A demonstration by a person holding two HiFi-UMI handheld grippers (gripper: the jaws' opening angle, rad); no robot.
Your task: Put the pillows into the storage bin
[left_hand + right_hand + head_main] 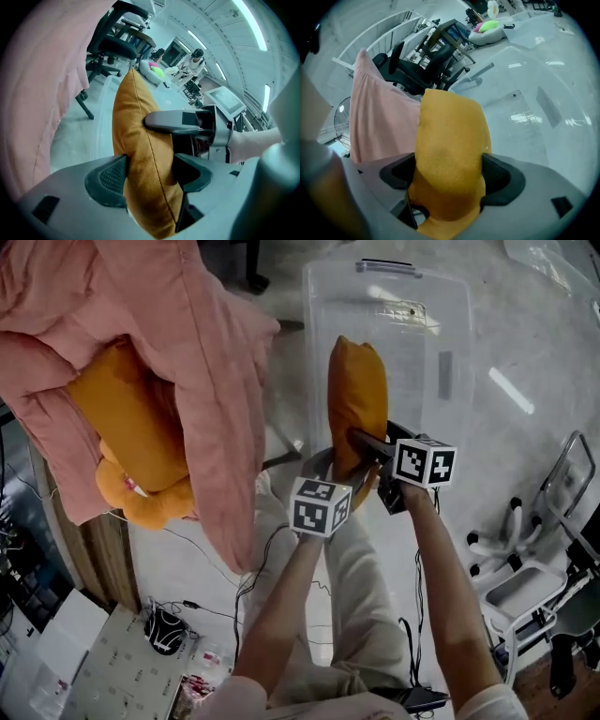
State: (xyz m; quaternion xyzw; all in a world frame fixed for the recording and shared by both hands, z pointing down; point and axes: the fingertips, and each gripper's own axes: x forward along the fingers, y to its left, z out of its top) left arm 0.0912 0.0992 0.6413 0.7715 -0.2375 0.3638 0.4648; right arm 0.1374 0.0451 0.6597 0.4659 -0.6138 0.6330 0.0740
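Hanging left: pink blanket (187, 362) over spare pillows (131, 427). Centre: your left gripper (149, 174), jaws pinching an orange pillow (356, 390) by its seam edge. Beside it, your right gripper (449, 176), jaws clamped on the same pillow; you hold it upright above the clear bin's (441, 352) near end.

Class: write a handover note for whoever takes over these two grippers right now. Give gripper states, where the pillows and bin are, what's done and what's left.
Left gripper: shut on orange pillow.
Right gripper: shut on the same pillow.
Pillow held upright over near end of clear bin.
Done: pillow picked up.
Left: release it into bin; fetch other pillows under pink blanket.
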